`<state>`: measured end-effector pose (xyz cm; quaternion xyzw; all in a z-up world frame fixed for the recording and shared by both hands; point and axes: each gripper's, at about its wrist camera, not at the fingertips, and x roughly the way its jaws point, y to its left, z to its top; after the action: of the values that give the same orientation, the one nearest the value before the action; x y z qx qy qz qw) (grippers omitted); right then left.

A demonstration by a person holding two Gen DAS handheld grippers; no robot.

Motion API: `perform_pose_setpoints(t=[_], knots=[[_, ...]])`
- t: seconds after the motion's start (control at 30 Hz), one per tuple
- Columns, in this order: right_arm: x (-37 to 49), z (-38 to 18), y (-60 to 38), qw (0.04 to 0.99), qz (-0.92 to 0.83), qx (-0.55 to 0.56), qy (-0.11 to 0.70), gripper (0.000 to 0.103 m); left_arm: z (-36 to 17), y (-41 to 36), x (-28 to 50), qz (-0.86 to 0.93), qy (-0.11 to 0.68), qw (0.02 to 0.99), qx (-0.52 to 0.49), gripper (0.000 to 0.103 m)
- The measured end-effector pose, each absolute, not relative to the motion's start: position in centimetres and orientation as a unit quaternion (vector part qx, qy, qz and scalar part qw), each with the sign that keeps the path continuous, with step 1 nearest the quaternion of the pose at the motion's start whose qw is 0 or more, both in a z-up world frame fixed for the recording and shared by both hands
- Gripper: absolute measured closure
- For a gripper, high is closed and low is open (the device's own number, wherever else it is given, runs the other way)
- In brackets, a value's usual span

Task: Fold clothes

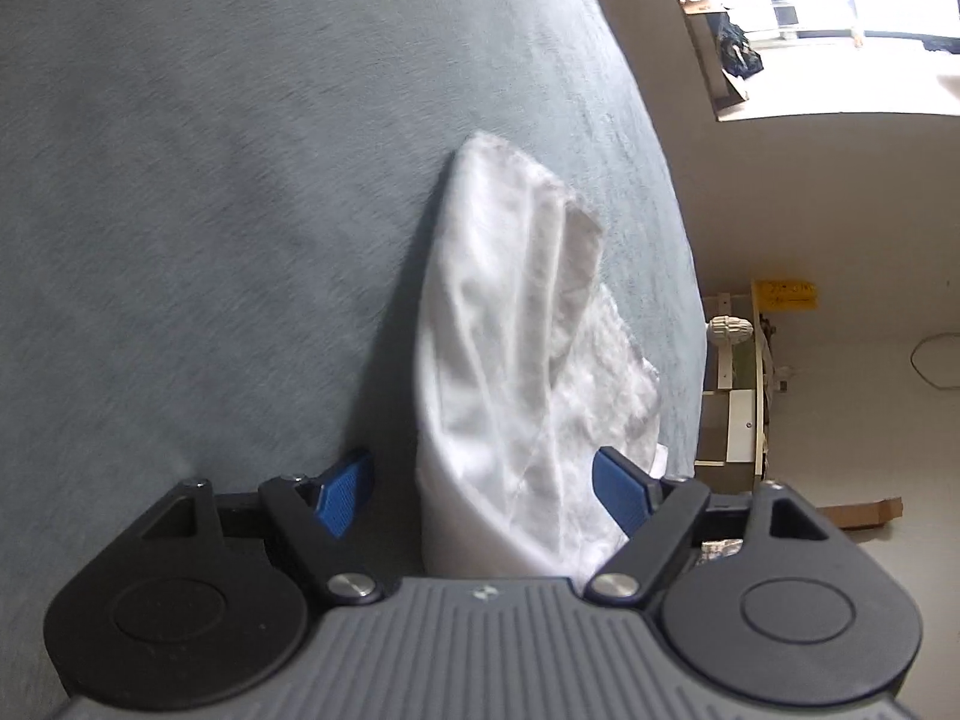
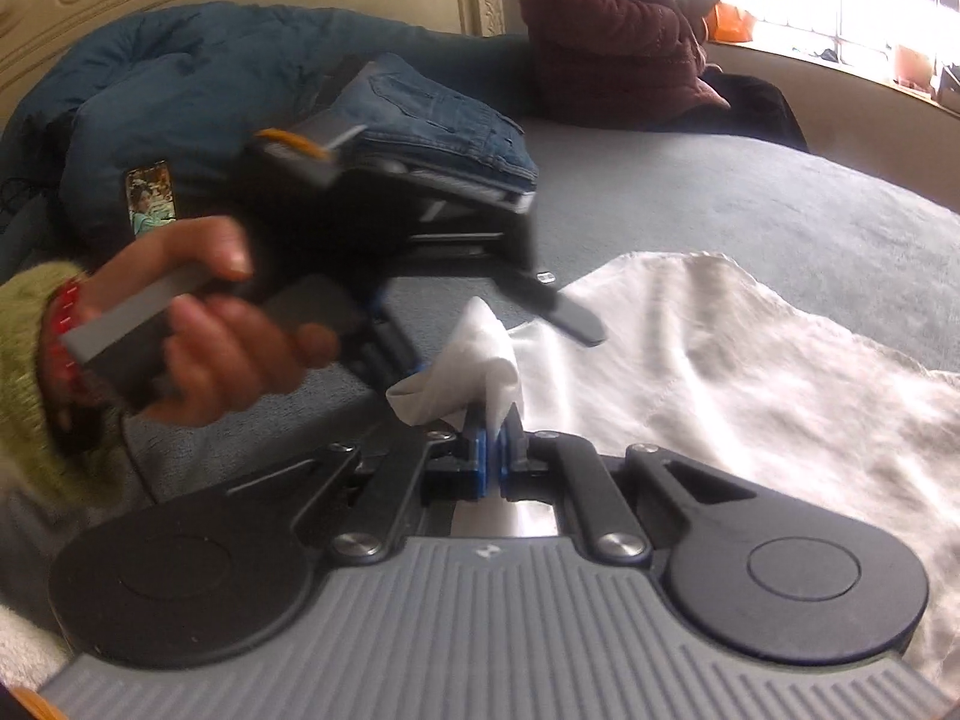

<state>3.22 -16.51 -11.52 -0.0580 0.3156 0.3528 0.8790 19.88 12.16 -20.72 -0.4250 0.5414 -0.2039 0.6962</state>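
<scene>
Pinching a corner of the white garment (image 2: 750, 360) on the bed (image 2: 780, 210), the right hand-held gripper (image 2: 493, 420) anchors it for folding; the left hand-held gripper (image 1: 480, 492), fingers spread, straddles the cloth's edge to grab

The right gripper (image 2: 493, 429) pinches a raised corner of the white garment (image 2: 720, 360) between its closed blue pads (image 2: 480, 450). The garment lies spread on the grey bed cover (image 2: 750, 198). The left hand (image 2: 216, 336) holds the left gripper (image 2: 480, 324) just beyond, above the cloth. Folded jeans (image 2: 438, 120) lie behind.
</scene>
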Motion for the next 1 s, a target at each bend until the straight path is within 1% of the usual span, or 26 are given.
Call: perform_pose_setpoints(t=[0.1,0.17,0.23,0.27,0.33,0.37,0.4,0.43,0.47,0.53,0.67,0.83,1.0], knots=[[3.2,-11.4,-17.2,0.88,0.354,-0.058,0.311,0.101,-20.6,11.8,21.2,-0.201,0.542,0.702,-0.415,0.029],[3.1,-11.3,-17.3,0.881,0.353,-0.057,0.308,0.101,-20.5,11.4,22.0,-0.2,0.541,0.71,-0.405,0.038],[3.3,-11.4,-17.2,0.882,0.353,-0.055,0.306,0.101,-20.4,11.0,22.9,-0.197,0.54,0.717,-0.394,0.05],[3.3,-11.4,-17.2,0.883,0.353,-0.054,0.305,0.101,-20.5,10.8,23.2,-0.195,0.54,0.718,-0.393,0.054],[3.3,-11.3,-17.3,0.884,0.353,-0.052,0.303,0.101,-20.5,10.4,23.8,-0.189,0.539,0.722,-0.391,0.076],[3.3,-11.3,-17.4,0.884,0.352,-0.052,0.303,0.101,-20.5,10.2,24.1,-0.187,0.54,0.723,-0.388,0.08],[3.4,-11.4,-17.4,0.885,0.352,-0.051,0.302,0.101,-20.6,10.0,24.2,-0.184,0.542,0.724,-0.386,0.088],[3.4,-11.4,-17.5,0.885,0.351,-0.051,0.301,0.101,-20.6,9.7,24.4,-0.182,0.543,0.725,-0.382,0.094],[3.4,-11.4,-17.6,0.886,0.35,-0.05,0.301,0.101,-20.5,9.4,24.5,-0.179,0.543,0.729,-0.377,0.094],[3.4,-11.6,-17.9,0.887,0.348,-0.048,0.299,0.101,-19.9,8.9,24.4,-0.175,0.539,0.739,-0.364,0.097],[3.5,-11.7,-18.5,0.89,0.345,-0.041,0.294,0.101,-17.9,7.8,24.0,-0.168,0.528,0.761,-0.338,0.098],[3.2,-11.5,-19.8,0.896,0.34,-0.024,0.285,0.101,-14.8,6.1,23.7,-0.167,0.523,0.778,-0.305,0.098],[2.7,-10.7,-21.8,0.907,0.327,0.003,0.263,0.101,-11.1,2.4,24.0,-0.18,0.518,0.797,-0.253,0.098]])
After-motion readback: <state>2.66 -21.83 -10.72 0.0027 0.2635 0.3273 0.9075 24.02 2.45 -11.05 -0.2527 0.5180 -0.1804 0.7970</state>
